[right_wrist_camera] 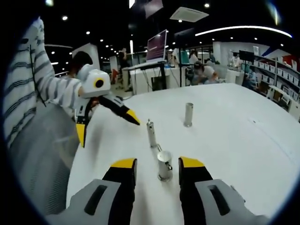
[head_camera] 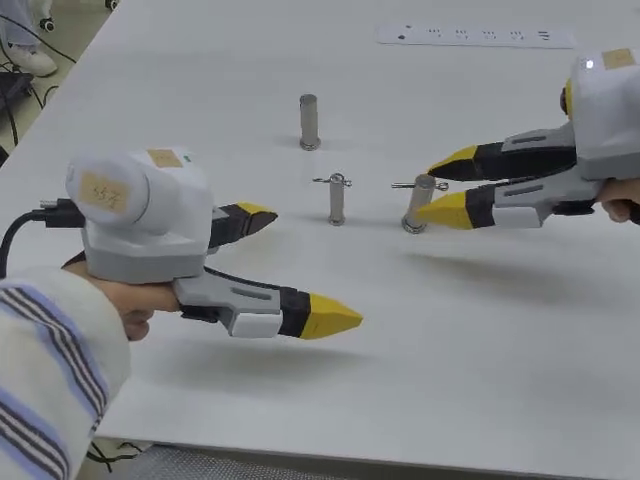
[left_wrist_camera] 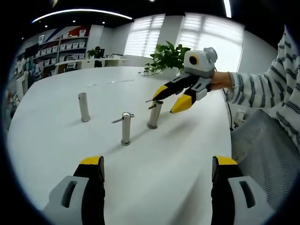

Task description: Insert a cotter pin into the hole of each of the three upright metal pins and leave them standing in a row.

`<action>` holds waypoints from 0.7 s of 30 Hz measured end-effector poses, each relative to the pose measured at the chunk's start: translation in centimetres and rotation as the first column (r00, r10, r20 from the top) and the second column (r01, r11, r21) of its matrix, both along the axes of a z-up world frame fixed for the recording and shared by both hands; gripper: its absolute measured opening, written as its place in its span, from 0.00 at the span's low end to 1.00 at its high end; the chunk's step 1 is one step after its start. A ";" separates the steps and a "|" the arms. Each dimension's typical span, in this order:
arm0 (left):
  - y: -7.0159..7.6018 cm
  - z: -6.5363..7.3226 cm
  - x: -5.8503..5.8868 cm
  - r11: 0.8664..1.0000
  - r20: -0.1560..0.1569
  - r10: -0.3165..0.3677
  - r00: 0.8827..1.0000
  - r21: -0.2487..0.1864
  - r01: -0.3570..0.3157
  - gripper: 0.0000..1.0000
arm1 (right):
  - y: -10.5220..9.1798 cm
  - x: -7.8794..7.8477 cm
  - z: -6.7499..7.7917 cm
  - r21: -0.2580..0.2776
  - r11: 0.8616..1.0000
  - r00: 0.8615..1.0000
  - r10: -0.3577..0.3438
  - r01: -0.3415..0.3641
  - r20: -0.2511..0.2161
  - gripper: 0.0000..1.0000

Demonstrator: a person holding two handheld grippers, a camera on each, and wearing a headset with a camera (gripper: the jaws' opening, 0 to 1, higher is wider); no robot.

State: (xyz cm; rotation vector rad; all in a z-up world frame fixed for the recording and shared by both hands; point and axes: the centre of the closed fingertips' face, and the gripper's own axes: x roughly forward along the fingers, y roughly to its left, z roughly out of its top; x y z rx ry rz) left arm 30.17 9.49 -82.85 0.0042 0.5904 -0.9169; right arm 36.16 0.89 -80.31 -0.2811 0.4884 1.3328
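Note:
Three grey metal pins stand on the white table (head_camera: 480, 330). The far pin (head_camera: 309, 122) is bare. A cotter pin (head_camera: 332, 181) goes through the top of the middle pin (head_camera: 337, 200). The right pin (head_camera: 417, 206) leans and carries a cotter pin (head_camera: 418, 185) too. My right gripper (head_camera: 428, 192) is open, one jaw tip at that pin's top and the other by its base; the right gripper view has this pin (right_wrist_camera: 164, 165) between the jaws. My left gripper (head_camera: 312, 268) hangs open over the near left of the table, holding nothing.
A white power strip (head_camera: 475, 36) lies at the table's far edge. A black cable (head_camera: 20, 235) trails from the left gripper off the table's left side. A grey chair (left_wrist_camera: 262, 154) stands by the table's side.

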 end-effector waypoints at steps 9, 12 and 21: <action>0.2 0.6 0.9 1.000 0.016 0.018 1.000 -0.011 -0.018 0.97 | -1.8 -1.1 2.1 0.023 0.992 0.992 -0.124 0.125 -0.013 0.65; 0.3 0.7 1.0 1.000 0.018 0.017 1.000 -0.010 -0.017 0.97 | -2.6 -1.7 2.4 0.034 0.986 0.986 -0.160 0.161 -0.034 0.69; 0.9 1.2 1.4 1.000 0.024 0.026 0.999 -0.003 -0.026 0.96 | -7.0 -4.1 1.0 -0.006 0.959 0.955 -0.282 0.283 -0.091 0.79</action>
